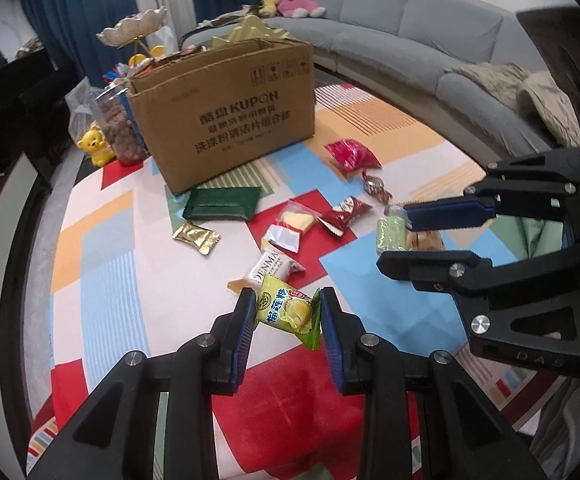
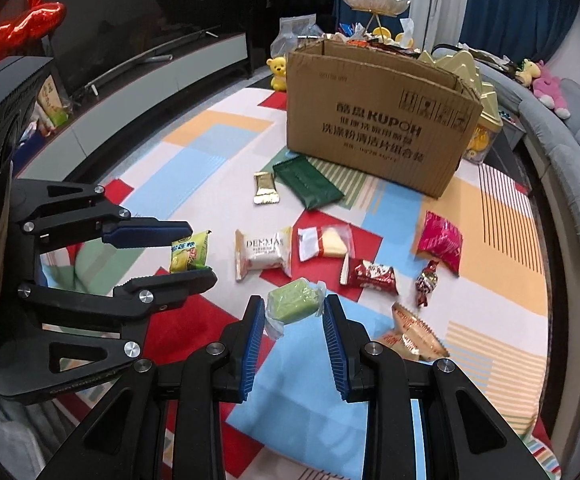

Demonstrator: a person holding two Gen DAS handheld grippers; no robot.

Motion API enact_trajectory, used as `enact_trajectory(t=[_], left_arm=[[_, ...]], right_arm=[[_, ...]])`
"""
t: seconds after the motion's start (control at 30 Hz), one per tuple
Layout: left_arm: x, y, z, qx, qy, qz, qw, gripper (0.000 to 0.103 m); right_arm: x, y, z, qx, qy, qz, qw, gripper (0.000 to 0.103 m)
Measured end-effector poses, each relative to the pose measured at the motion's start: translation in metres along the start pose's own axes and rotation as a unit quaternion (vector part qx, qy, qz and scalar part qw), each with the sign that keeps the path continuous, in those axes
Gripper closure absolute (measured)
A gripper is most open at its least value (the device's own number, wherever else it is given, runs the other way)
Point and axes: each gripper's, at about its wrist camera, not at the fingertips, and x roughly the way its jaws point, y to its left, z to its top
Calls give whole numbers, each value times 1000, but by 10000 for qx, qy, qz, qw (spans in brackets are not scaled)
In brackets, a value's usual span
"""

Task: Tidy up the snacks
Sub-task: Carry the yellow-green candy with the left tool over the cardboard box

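Only right wrist shows gold-orange packet [image 2: 414, 334].

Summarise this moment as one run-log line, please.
left gripper: shut on yellow-green candy packet | right gripper: shut on green cake | both lifted clear of mat | cardboard box: open, ahead

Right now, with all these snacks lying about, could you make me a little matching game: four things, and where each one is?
Things:
1. yellow-green candy packet
2. pale green cake
3. dark green packet
4. pink packet

Places:
A. on the mat, right of the other snacks
B. in the right hand-held gripper
C. beside the cardboard box
D. in the left hand-held gripper

Pairs: 1-D, 2-B, 3-C, 4-A
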Motion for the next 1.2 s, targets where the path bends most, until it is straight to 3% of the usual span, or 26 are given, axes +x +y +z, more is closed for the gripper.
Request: enact_trajectory(t=[0.6,1.2], left_arm=[[-18,12,40,-457,-356,512,9970,71],[-30,43,95,-1139,-747,1108,9845,70]], right_arm=[[-27,-23,34,368,-428,-201,9982,71],[-42,-46,88,660,-1004,-525,9914,71]])
